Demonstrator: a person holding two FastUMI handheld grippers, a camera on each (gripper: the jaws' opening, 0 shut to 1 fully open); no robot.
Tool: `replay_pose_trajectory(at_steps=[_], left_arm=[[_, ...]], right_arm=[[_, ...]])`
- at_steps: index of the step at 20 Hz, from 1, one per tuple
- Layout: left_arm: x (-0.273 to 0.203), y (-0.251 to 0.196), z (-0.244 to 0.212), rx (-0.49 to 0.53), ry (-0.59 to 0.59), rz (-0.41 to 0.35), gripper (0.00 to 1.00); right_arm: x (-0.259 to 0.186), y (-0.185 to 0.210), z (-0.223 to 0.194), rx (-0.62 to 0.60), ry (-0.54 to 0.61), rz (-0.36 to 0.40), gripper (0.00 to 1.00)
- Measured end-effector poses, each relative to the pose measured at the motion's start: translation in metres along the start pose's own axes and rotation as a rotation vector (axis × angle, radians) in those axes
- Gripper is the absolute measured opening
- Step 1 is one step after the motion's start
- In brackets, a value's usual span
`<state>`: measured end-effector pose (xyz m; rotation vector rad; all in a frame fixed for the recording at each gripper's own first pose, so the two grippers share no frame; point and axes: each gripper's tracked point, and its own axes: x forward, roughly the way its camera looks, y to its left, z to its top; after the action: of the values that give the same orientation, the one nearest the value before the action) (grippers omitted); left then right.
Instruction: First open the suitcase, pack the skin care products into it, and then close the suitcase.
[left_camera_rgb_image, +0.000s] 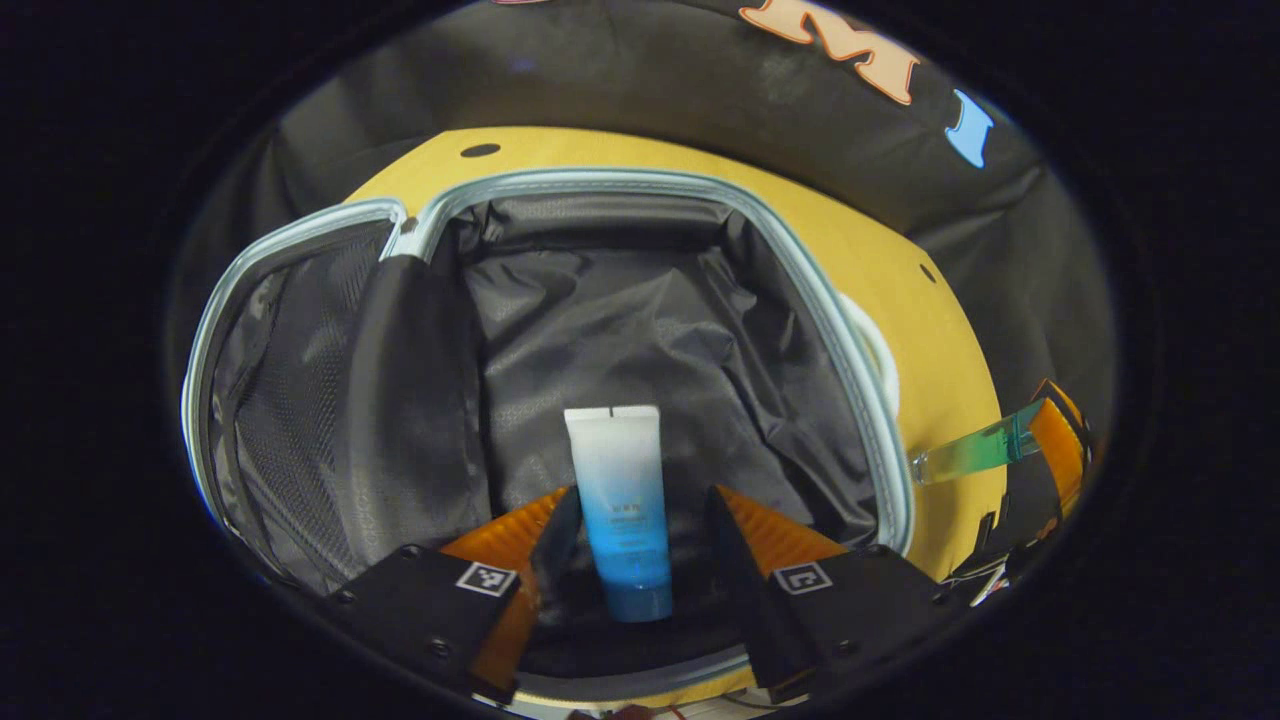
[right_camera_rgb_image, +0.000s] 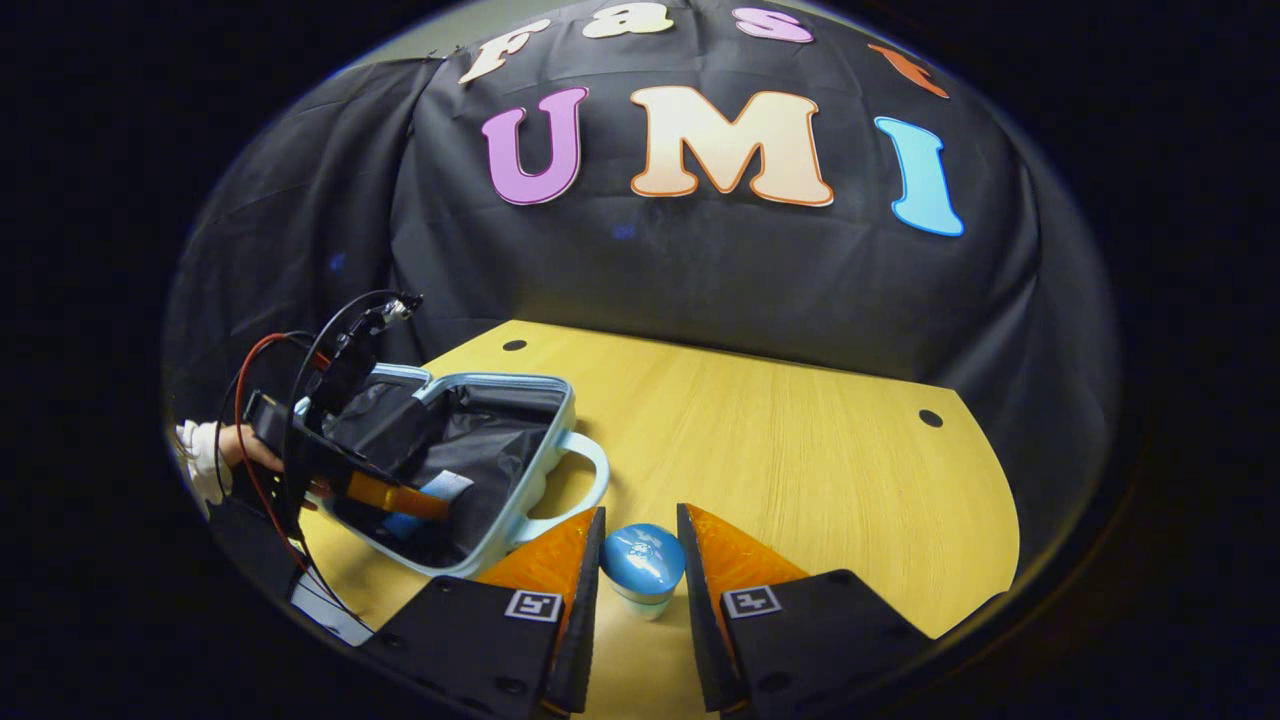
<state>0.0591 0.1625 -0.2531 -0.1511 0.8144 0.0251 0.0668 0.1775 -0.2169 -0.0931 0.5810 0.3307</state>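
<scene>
Left gripper view: your left gripper (left_camera_rgb_image: 640, 520) jaws stand apart around the tube (left_camera_rgb_image: 622, 505) over the suitcase (left_camera_rgb_image: 640, 340) lining; lift away straight. Right gripper (right_camera_rgb_image: 640, 560) jaws bracket the bottle (right_camera_rgb_image: 642, 565); whether they clamp it, you cannot tell.

Black-bodied hand-held gripper (right_camera_rgb_image: 640, 600) with square markers; white sleeve (right_camera_rgb_image: 200, 455), red cable (right_camera_rgb_image: 240, 420).

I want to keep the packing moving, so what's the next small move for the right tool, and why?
Probably carry the bottle left, over the open suitcase. In the right gripper view the right tool has its fingers close against the bottle's blue cap on either side, above the table. The left tool stands open round a tube already lying inside, so packing is under way.
</scene>
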Motion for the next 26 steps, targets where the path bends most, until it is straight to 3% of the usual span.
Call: replay_pose_trajectory(at_steps=[1, 3, 7, 12, 18, 25, 26], left_arm=[[-0.008, -0.003, 0.007, -0.005, -0.033, 0.001, 0.92], [-0.031, 0.003, 0.022, -0.014, -0.107, 0.021, 0.97], [-0.088, 0.027, 0.049, -0.101, -0.251, 0.021, 0.96], [-0.145, 0.101, 0.048, -0.224, -0.342, 0.147, 0.96], [-0.194, 0.194, 0.002, -0.415, -0.375, 0.307, 0.96], [-0.232, 0.275, -0.054, -0.55, -0.367, 0.48, 0.96], [-0.236, 0.282, -0.06, -0.562, -0.372, 0.49, 0.96]], right_arm=[[0.0, 0.008, 0.007, 0.002, -0.001, 0.012, 0.43], [-0.001, 0.026, 0.022, 0.002, -0.006, 0.042, 0.42], [-0.004, 0.072, 0.051, -0.02, -0.019, 0.121, 0.41], [-0.002, 0.136, 0.088, -0.034, -0.057, 0.249, 0.44], [0.032, 0.189, 0.041, -0.035, 0.046, 0.357, 0.44], [0.072, 0.194, -0.005, -0.053, 0.176, 0.355, 0.42], [0.082, 0.195, 0.0, -0.023, 0.149, 0.345, 0.42]])
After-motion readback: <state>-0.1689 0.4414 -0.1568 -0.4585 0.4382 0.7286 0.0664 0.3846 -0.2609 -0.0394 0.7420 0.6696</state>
